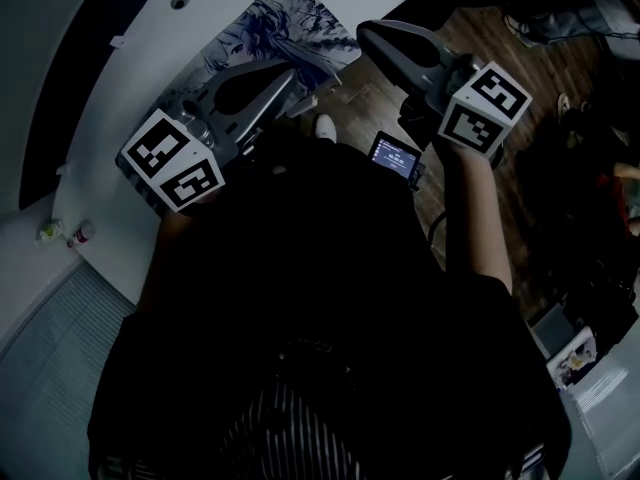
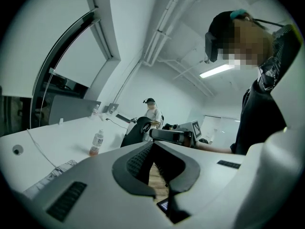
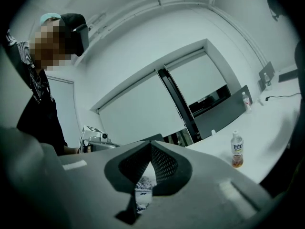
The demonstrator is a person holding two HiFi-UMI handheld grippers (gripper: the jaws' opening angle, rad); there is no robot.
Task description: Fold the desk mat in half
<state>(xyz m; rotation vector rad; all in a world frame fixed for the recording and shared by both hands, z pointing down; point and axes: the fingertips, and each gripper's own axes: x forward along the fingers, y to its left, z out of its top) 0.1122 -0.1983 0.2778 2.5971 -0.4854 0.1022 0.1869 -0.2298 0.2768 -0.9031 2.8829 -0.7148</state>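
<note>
While I held both arms bent in close to the chest, the left gripper [image 1: 291, 75] pointed up and away toward the white desk [image 1: 150, 58], its jaws pressed tip to tip with nothing between them. The right gripper [image 1: 366, 31] angled in from the other side above the wood floor [image 1: 520, 63] — jaws likewise closed, empty. The desk mat [image 1: 285, 16] lay printed side up at the desk's near edge, just beyond both tips — the left tip overlapped its corner in the head view, though I could not tell whether it touched.
</note>
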